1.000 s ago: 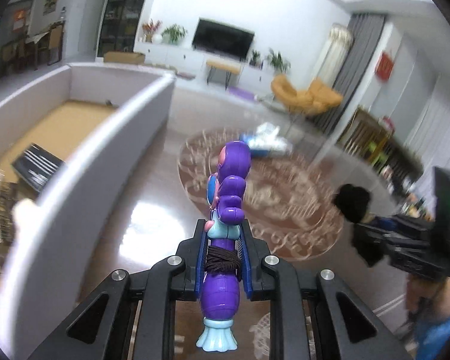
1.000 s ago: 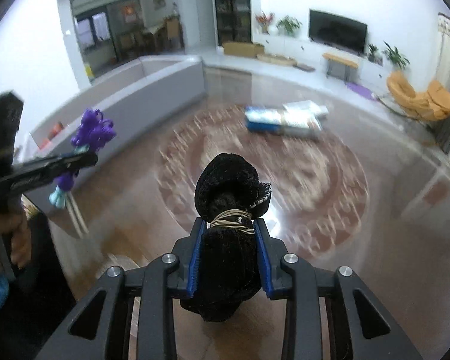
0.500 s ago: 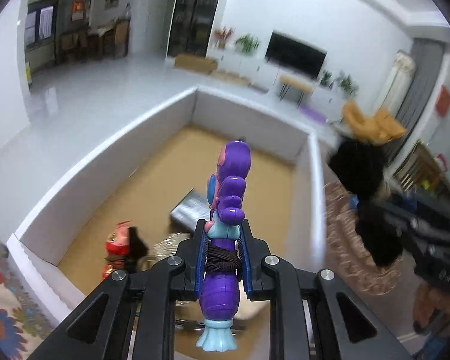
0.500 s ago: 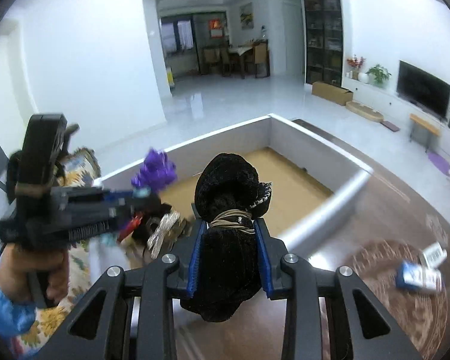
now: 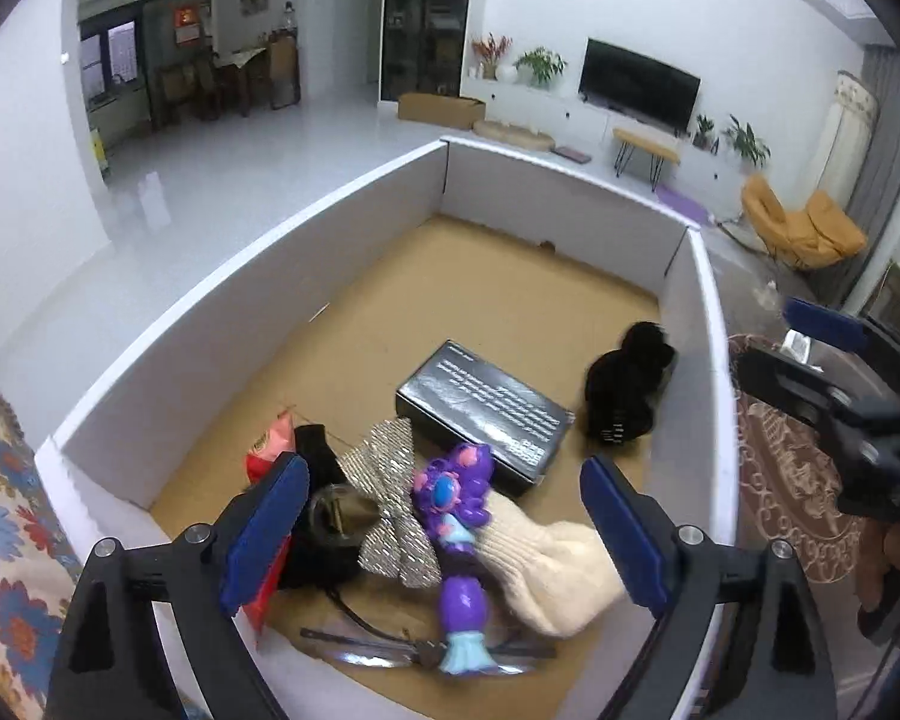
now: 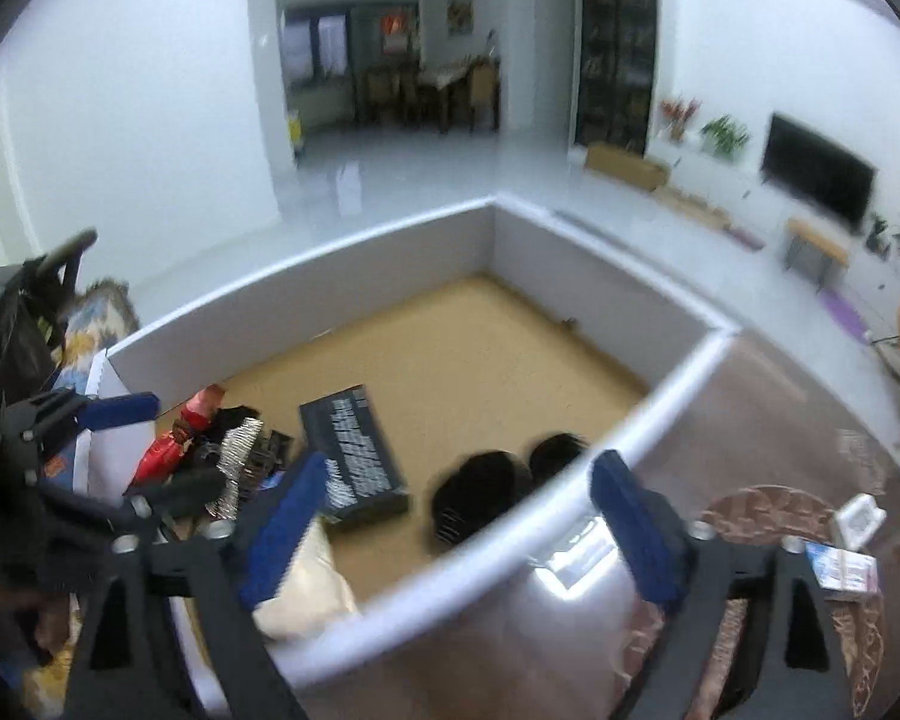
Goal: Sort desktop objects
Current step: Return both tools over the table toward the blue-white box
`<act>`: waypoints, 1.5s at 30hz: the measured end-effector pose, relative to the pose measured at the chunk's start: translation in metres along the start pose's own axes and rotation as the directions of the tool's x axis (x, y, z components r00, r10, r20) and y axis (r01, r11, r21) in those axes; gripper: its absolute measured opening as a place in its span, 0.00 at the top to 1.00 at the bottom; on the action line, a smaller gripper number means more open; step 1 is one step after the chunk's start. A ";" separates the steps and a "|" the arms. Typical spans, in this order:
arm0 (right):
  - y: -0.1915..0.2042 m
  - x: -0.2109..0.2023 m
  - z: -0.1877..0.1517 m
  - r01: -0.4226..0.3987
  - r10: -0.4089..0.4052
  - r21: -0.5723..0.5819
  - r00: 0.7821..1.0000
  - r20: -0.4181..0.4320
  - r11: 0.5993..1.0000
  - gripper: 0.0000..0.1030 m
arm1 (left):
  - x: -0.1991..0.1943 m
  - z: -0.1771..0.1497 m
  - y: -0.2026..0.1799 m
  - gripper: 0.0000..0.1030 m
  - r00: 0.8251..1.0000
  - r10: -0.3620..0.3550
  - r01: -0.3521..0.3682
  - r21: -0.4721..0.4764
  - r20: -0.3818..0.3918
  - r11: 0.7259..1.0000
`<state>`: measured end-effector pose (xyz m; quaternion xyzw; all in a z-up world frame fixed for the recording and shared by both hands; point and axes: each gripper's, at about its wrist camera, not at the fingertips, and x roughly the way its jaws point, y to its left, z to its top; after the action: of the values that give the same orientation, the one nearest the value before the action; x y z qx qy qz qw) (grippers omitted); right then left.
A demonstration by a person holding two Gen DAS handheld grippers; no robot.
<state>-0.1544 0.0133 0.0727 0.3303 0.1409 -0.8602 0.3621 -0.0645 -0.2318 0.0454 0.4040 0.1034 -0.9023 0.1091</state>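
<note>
I have both grippers tilted down over the white box (image 5: pixel 699 324). Left gripper (image 5: pixel 438 525) and right gripper (image 6: pixel 450 525) jaws have just sprung wide, empty; purple toy (image 5: pixel 456 516) and black plush (image 5: pixel 624 390) lie inside.

Everything lies inside the open box (image 5: pixel 252 324), gathered toward its near wall. The flat carton (image 5: pixel 483 414) lies about midway across the floor of the box. Right of the carton, close against the right wall, sits the plush toy (image 5: pixel 624 387). Nearer than the carton lies the knitted sock (image 5: pixel 546 564), with the figurine (image 5: pixel 459 516) resting partly across it. Left of the figurine lies the bow (image 5: pixel 390 510), and left of that the snack packet (image 5: pixel 267 450) by the left wall.
</note>
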 end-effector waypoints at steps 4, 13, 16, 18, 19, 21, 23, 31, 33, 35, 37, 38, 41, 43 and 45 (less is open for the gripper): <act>-0.045 -0.036 -0.063 0.097 -0.098 0.034 0.995 0.026 0.995 0.00 | -0.028 -0.016 -0.024 0.10 0.994 -0.094 0.094 -0.003 0.063 0.996; -0.184 -0.079 -0.241 0.362 -0.316 0.229 0.924 -0.214 0.903 0.00 | -0.068 -0.071 -0.159 0.00 0.923 -0.379 0.360 0.210 0.060 0.909; -0.209 -0.091 -0.267 0.384 -0.313 0.301 0.914 -0.259 0.873 0.00 | -0.036 -0.095 -0.203 0.00 0.937 -0.349 0.335 0.307 -0.010 0.891; -0.223 -0.103 -0.269 0.370 -0.297 0.355 0.923 -0.242 0.859 0.00 | -0.009 -0.105 -0.220 0.00 0.953 -0.298 0.295 0.342 -0.046 0.892; -0.226 -0.106 -0.269 0.370 -0.301 0.370 0.925 -0.230 0.852 0.00 | 0.007 -0.108 -0.226 0.00 0.962 -0.265 0.272 0.350 -0.068 0.896; -0.228 -0.102 -0.268 0.374 -0.301 0.376 0.923 -0.241 0.847 0.00 | 0.033 -0.111 -0.236 0.00 0.969 -0.223 0.245 0.340 -0.103 0.908; -0.229 -0.098 -0.265 0.402 -0.322 0.355 0.909 -0.264 0.844 0.00 | 0.049 -0.109 -0.241 0.00 0.968 -0.222 0.248 0.305 -0.118 0.920; -0.230 -0.092 -0.269 0.418 -0.332 0.347 0.901 -0.280 0.840 0.00 | 0.087 -0.097 -0.264 0.00 0.958 -0.230 0.271 0.279 -0.173 0.921; -0.230 -0.092 -0.269 0.419 -0.333 0.346 0.900 -0.280 0.840 0.00 | 0.093 -0.098 -0.269 0.00 0.966 -0.200 0.244 0.318 -0.167 0.916; -0.230 -0.092 -0.269 0.420 -0.335 0.345 0.899 -0.281 0.839 0.00 | 0.090 -0.101 -0.274 0.00 0.974 -0.163 0.209 0.355 -0.156 0.911; -0.229 -0.091 -0.269 0.424 -0.338 0.343 0.898 -0.282 0.838 0.00 | 0.088 -0.105 -0.276 0.00 0.977 -0.153 0.199 0.374 -0.150 0.906; -0.229 -0.091 -0.269 0.424 -0.339 0.343 0.897 -0.282 0.838 0.00 | 0.086 -0.105 -0.275 0.00 0.977 -0.154 0.198 0.372 -0.147 0.907; -0.228 -0.090 -0.269 0.425 -0.340 0.343 0.897 -0.282 0.838 0.00 | 0.085 -0.105 -0.275 0.00 0.977 -0.154 0.197 0.368 -0.145 0.909; -0.228 -0.090 -0.268 0.426 -0.341 0.342 0.897 -0.282 0.838 0.00 | 0.086 -0.105 -0.275 0.00 0.977 -0.154 0.197 0.368 -0.144 0.909; -0.229 -0.090 -0.268 0.427 -0.342 0.341 0.896 -0.282 0.837 0.00 | 0.086 -0.105 -0.275 0.00 0.977 -0.154 0.198 0.369 -0.145 0.908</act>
<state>-0.1464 0.3501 -0.0651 0.4499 0.0658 -0.8861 0.0900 -0.1238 0.0496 -0.0606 0.4567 -0.0318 -0.8871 -0.0592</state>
